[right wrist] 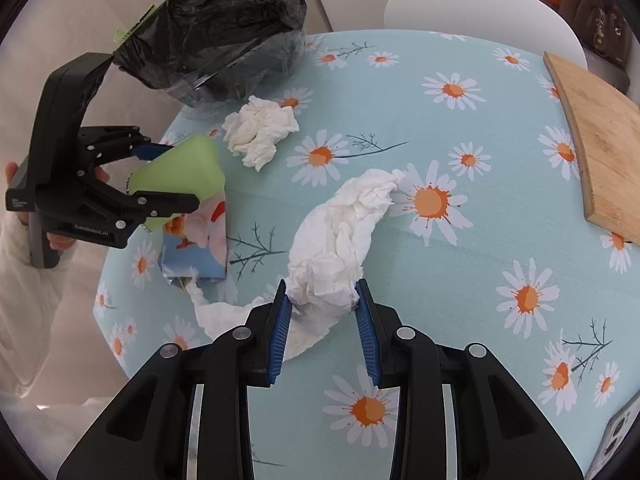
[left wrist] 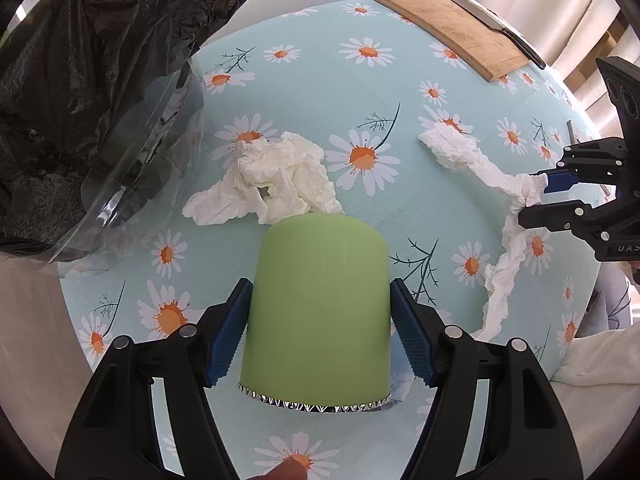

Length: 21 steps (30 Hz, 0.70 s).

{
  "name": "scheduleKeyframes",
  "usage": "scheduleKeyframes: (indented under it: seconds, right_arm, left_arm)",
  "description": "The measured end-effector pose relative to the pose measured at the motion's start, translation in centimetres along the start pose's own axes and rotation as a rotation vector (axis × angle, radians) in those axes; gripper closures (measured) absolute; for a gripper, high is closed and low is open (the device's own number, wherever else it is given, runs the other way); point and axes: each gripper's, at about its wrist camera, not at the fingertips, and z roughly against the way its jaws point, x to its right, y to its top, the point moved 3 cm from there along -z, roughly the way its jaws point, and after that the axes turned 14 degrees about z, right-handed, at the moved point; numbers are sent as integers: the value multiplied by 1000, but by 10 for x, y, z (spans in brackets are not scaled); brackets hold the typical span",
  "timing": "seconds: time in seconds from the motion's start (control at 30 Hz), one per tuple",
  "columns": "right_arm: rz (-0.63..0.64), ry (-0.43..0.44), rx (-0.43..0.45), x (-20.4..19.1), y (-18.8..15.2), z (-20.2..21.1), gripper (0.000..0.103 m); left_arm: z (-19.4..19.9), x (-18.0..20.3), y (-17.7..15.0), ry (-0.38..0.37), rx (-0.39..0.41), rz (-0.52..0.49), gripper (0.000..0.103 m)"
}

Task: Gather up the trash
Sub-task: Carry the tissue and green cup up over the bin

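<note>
My left gripper (left wrist: pixel 320 304) is shut on a light-green wrapper (left wrist: pixel 320 300) with a foil zigzag edge, held just above the table; it also shows in the right wrist view (right wrist: pixel 180 172). My right gripper (right wrist: pixel 323 292) is shut on a long crumpled white tissue (right wrist: pixel 336 236), which trails over the tablecloth in the left wrist view (left wrist: pixel 496 208). A second crumpled tissue (left wrist: pixel 276 180) lies in the middle of the table, also in the right wrist view (right wrist: pixel 258 130). A black trash bag (left wrist: pixel 92 80) in a clear liner stands at the table's far left edge (right wrist: pixel 224 28).
A round table has a light-blue daisy tablecloth (right wrist: pixel 480 280). A wooden cutting board (left wrist: pixel 452 28) with a knife (left wrist: pixel 492 20) lies at the far right. A flowered packet (right wrist: pixel 200 240) lies under the left gripper. A white chair (right wrist: pixel 480 4) stands behind the table.
</note>
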Motion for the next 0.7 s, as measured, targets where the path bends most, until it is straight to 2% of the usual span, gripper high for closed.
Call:
scheduleKeyframes:
  seconds: [0.13, 0.33, 0.5, 0.7]
  right_arm:
    - [10, -17, 26, -5, -4, 18, 73]
    - [27, -55, 80, -19, -9, 46, 73]
    - [17, -66, 129, -31, -17, 69, 73]
    - [19, -81, 154, -46, -28, 84, 73]
  left_arm:
    - [24, 0, -12, -33, 58, 8, 34]
    - [46, 1, -41, -10, 93, 22, 34]
    - [66, 1, -65, -21, 125, 38, 34]
    - [83, -1, -93, -1, 150, 55, 34]
